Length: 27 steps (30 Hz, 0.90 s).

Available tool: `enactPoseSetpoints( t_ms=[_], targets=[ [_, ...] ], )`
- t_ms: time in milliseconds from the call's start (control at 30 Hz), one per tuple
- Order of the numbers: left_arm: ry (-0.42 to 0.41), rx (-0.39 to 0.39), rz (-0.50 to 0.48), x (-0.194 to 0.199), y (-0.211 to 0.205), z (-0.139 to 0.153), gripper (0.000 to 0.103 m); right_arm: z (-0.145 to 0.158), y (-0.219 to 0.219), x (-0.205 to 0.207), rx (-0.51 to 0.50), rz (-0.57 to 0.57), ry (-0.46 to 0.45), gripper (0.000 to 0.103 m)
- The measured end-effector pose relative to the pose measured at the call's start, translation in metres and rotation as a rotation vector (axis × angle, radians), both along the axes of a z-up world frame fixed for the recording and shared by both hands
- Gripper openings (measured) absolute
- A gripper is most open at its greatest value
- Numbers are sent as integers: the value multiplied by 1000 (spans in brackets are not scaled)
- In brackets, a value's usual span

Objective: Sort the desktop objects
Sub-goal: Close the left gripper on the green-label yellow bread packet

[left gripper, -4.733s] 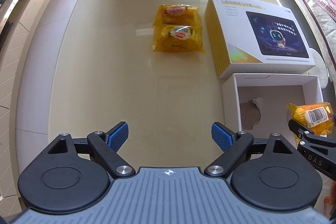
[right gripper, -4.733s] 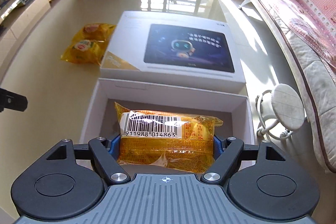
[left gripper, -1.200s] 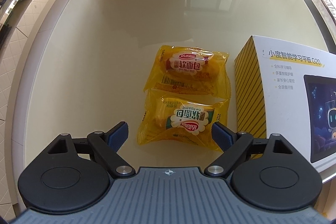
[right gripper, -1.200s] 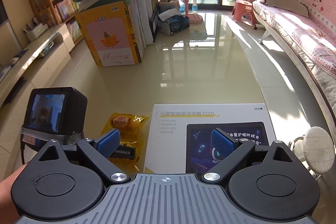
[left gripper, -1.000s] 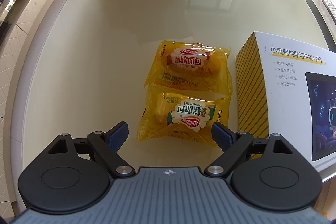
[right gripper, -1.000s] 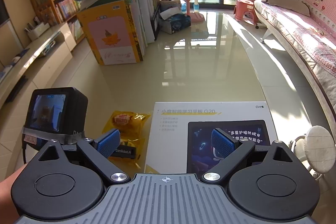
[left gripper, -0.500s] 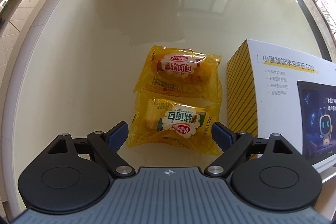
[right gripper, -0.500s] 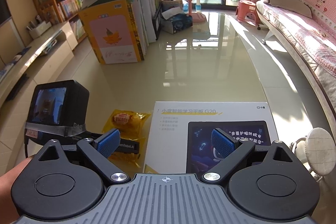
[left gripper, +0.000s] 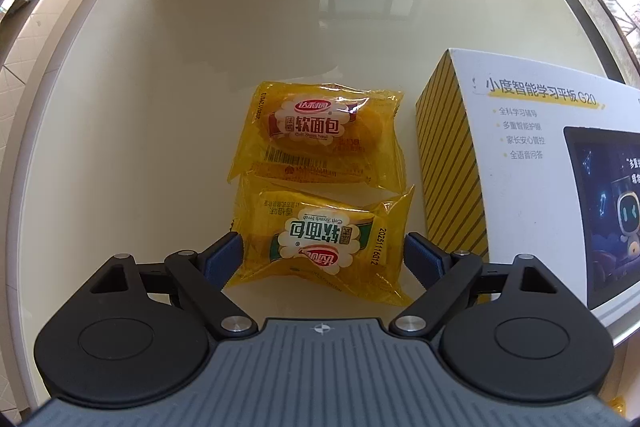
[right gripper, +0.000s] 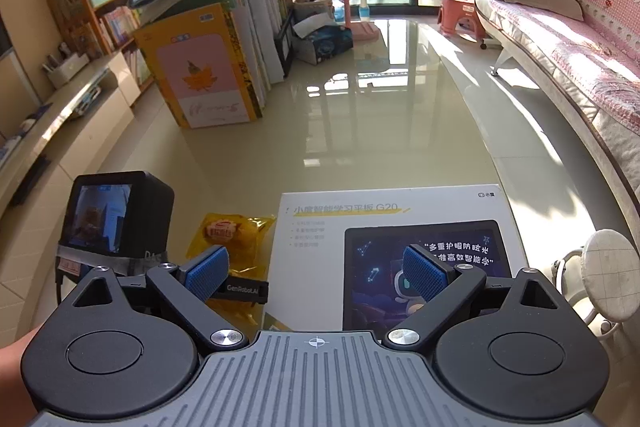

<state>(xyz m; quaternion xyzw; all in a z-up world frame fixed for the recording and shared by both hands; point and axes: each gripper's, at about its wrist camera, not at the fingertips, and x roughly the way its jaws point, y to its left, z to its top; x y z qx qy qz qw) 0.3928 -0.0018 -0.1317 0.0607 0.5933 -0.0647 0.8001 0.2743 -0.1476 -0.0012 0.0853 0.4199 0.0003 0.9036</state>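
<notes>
The left gripper [left gripper: 322,253] is low over the table [left gripper: 160,75], tilted down, its blue pads spread wide on either side of the near bread pack [left gripper: 324,241]; the pads sit just beside the wrapper's two ends, and whether they touch it cannot be told. This yellow pack lies upside down to the camera, with its far edge tucked under the second bread pack [left gripper: 316,135], which lies right behind it, label upright. Both packs lie near the middle of the table, just left of the box [left gripper: 532,155], a white carton with a yellow striped side that runs to the table's right edge. The right gripper [right gripper: 316,271] is held higher and more level, its jaws wide and empty, above the box [right gripper: 384,227]. In its view the left gripper's camera [right gripper: 116,219] shows at the left, and a bit of the person's hand [right gripper: 16,359] at the lower left corner. A stack of books [right gripper: 208,63] stands at the table's far left corner, and a sofa [right gripper: 580,47] runs along the right side
</notes>
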Motion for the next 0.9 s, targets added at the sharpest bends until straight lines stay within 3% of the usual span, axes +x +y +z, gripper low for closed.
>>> enactPoseSetpoints(
  t_ms=[600, 900],
  targets=[
    [-22, 24, 8, -5, -1, -6, 103, -4, -10, -8, 4, -21, 0, 95],
    [-21, -9, 17, -9, 6, 0, 87, -3, -13, -12, 1, -26, -6, 95]
  ],
)
